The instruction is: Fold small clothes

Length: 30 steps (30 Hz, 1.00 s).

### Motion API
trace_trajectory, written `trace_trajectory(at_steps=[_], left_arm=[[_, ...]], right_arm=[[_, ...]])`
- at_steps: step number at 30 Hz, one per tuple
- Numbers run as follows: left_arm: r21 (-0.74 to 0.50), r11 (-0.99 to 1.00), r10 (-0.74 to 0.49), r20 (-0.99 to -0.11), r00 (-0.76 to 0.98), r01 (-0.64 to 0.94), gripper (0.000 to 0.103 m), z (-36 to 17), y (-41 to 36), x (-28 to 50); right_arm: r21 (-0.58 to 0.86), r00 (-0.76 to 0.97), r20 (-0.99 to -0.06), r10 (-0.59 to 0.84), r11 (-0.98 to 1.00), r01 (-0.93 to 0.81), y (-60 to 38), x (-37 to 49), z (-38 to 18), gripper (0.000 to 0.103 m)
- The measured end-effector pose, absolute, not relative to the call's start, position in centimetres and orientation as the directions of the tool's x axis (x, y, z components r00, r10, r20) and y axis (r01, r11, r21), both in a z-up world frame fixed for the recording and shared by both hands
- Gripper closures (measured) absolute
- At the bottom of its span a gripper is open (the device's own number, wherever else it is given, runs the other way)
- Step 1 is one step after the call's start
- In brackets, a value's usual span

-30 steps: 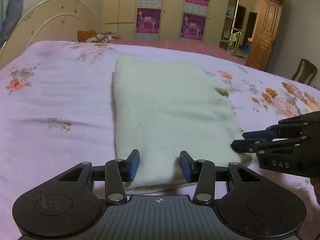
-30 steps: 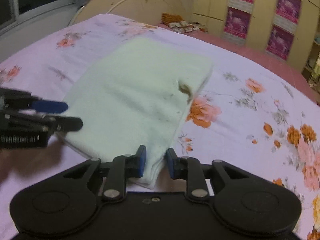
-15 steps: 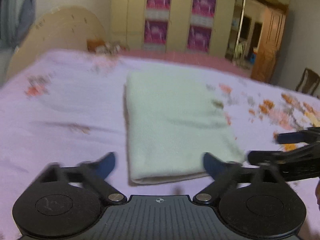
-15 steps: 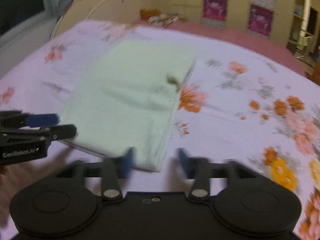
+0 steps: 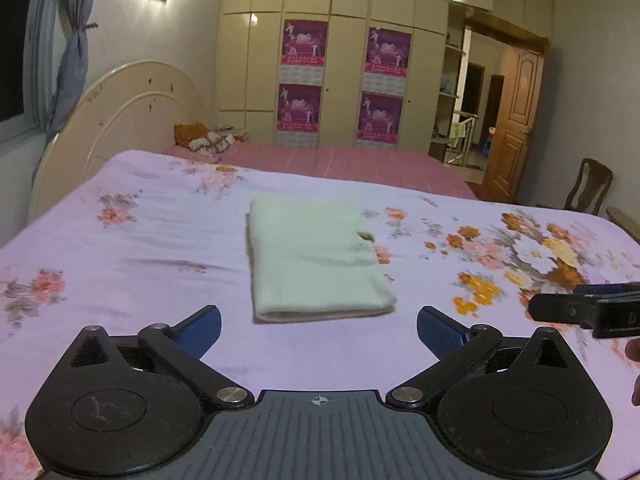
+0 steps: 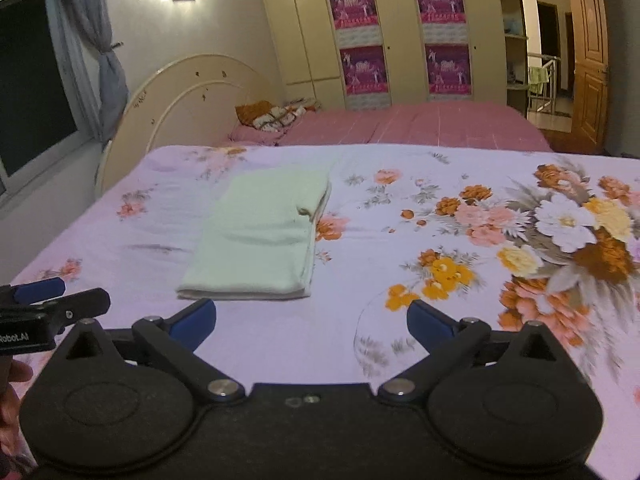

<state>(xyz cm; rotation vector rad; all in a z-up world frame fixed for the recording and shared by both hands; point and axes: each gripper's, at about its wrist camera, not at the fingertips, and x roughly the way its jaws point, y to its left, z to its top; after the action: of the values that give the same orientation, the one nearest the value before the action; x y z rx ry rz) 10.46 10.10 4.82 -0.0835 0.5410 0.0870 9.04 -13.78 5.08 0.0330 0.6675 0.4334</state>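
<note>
Folded cloth (image 5: 316,264) lies flat on the floral bedspread (image 5: 120,248), near its middle, released, because the left gripper (image 5: 318,330) and right gripper (image 6: 311,322) jaws are opening, empty, short of its near edge.

A home bedroom: bed (image 5: 120,240), headboard (image 5: 120,120), wardrobe (image 5: 340,60).
</note>
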Motion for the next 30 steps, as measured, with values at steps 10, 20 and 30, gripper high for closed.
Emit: trace_trajectory(at_steps=[10, 20, 30], left_arm=[[-0.084, 0.986, 0.086, -0.464, 0.881, -0.141, 0.000, 7.5, 9.9, 4.4], [-0.103, 0.984, 0.087, -0.429, 0.899, -0.144, 0.000, 8.3, 9.4, 3.2], [-0.073, 0.991, 0.068, -0.440, 0.896, -0.110, 0.000, 8.5, 7.9, 3.6]], right_arm=[[0.018, 0.742, -0.550, 0.384, 0.894, -0.449, -12.0, 2.6, 8.2, 0.001], [0.003, 0.750, -0.530, 0.395, 0.886, -0.464, -11.2, 1.4, 9.3, 0.001], [0.046, 0.769, -0.515, 0.378, 0.909, -0.415, -13.3, 1.8, 9.5, 0.001]])
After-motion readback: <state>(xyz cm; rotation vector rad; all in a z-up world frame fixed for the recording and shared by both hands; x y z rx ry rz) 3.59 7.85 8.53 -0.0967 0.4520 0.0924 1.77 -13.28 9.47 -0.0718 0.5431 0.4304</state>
